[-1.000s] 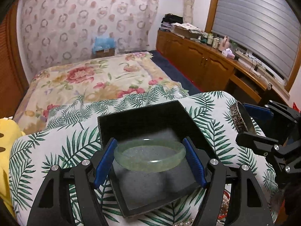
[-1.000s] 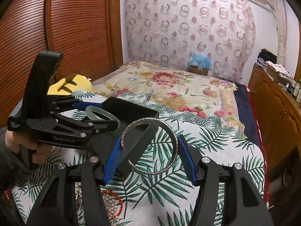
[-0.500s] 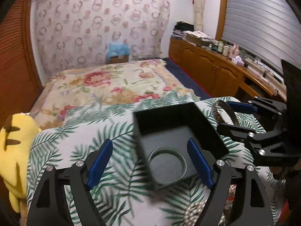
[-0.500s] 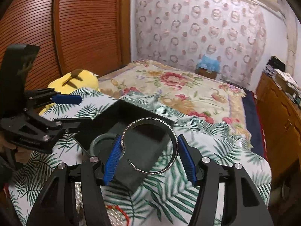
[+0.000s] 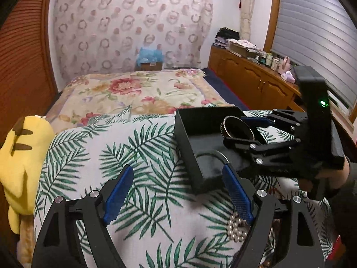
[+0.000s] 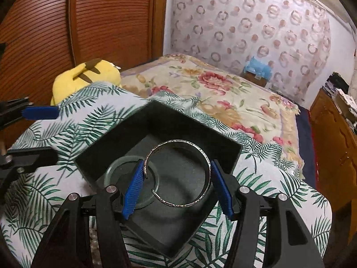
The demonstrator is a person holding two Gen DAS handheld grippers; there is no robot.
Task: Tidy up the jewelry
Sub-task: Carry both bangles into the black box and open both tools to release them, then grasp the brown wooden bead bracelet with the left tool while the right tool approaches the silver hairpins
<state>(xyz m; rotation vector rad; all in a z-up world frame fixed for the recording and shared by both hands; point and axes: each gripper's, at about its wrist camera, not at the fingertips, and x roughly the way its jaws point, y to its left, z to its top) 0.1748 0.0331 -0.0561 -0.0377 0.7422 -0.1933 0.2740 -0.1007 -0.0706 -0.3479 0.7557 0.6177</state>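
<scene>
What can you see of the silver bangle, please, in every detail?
The silver bangle is a thin open cuff of metal with an engraved pattern on its band and a gap at its lower left. The right hand-held gripper clamps it across its width between blue pads. It hangs roughly level above the black box, over the dark lining, partly overlapping the pale green bangle lying inside.

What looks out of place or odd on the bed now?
Little stands out. The black box sits turned at an angle on the palm-leaf cloth. A loose heap of pearl beads lies outside it. The green bangle lies flat inside; the silver cuff is in the right gripper, over the box.
</scene>
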